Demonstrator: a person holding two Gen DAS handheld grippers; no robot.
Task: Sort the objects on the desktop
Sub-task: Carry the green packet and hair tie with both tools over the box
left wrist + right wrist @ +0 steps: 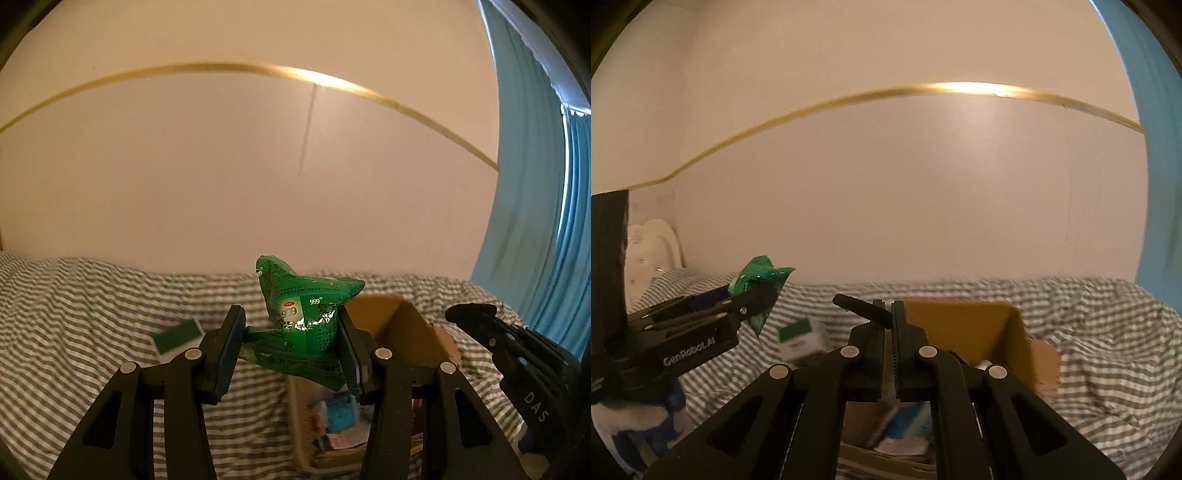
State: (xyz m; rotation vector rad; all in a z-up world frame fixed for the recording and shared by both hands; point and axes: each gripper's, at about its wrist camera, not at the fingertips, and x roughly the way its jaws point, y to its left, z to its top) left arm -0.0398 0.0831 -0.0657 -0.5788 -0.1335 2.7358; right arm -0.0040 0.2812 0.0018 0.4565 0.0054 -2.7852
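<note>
Left gripper (288,339) clamps a green sachet (303,299) above the cardboard box's (406,332) rim; right gripper (889,332) closed, empty.

The left gripper (287,345) clamps a crumpled green packet (303,314) above an open cardboard box (402,332); striped bedding (74,314) lies beneath; the right gripper (469,314) is alongside.
</note>
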